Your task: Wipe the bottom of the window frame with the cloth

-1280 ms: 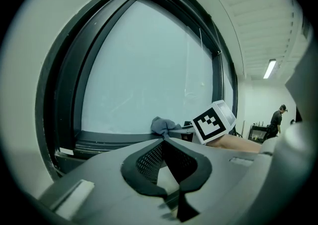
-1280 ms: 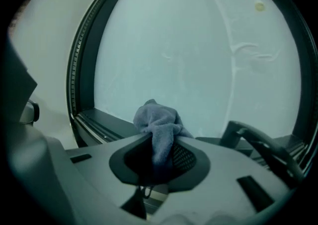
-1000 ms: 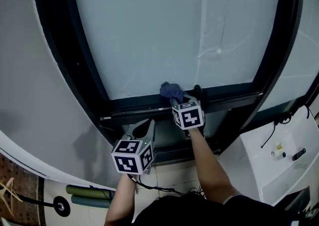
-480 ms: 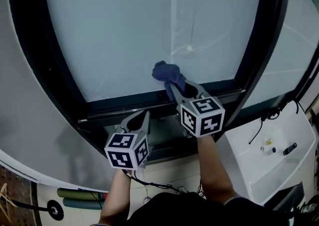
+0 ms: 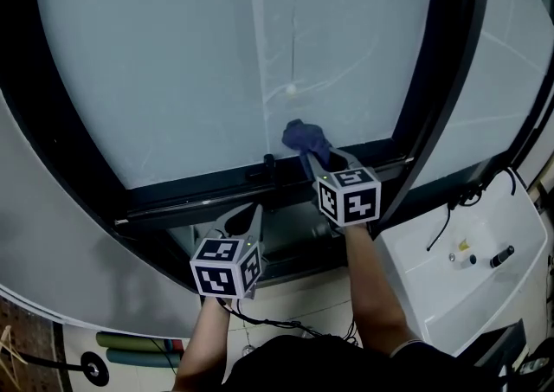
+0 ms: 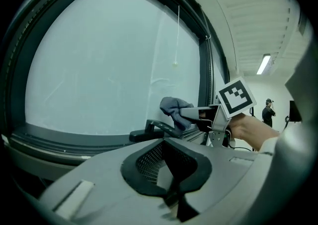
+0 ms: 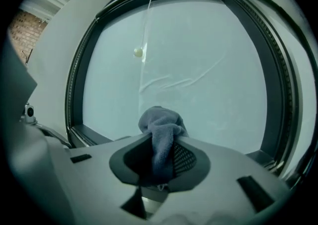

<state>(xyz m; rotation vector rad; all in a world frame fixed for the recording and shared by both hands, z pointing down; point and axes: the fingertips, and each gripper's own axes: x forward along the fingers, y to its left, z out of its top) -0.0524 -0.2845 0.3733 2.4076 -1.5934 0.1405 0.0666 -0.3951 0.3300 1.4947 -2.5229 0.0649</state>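
Note:
A blue-grey cloth (image 5: 303, 136) is bunched at the tip of my right gripper (image 5: 315, 157), which is shut on it. It is held against the glass just above the dark bottom rail of the window frame (image 5: 199, 195), right of the black window handle (image 5: 268, 162). In the right gripper view the cloth (image 7: 160, 128) sticks up between the jaws. My left gripper (image 5: 252, 212) hangs lower and to the left, below the rail, jaws together and holding nothing. The left gripper view shows the cloth (image 6: 174, 108) and the handle (image 6: 149, 130) ahead.
A blind cord with a bead (image 5: 292, 88) hangs in front of the glass. A white unit (image 5: 467, 269) with cables stands at the lower right. Rolled mats (image 5: 138, 343) lie on the floor at the lower left. A person (image 6: 269, 112) stands far off.
My right gripper has carried the cloth rightward, from left of the window handle, up against the glass, to right of the handle. The left gripper stayed low below the rail.

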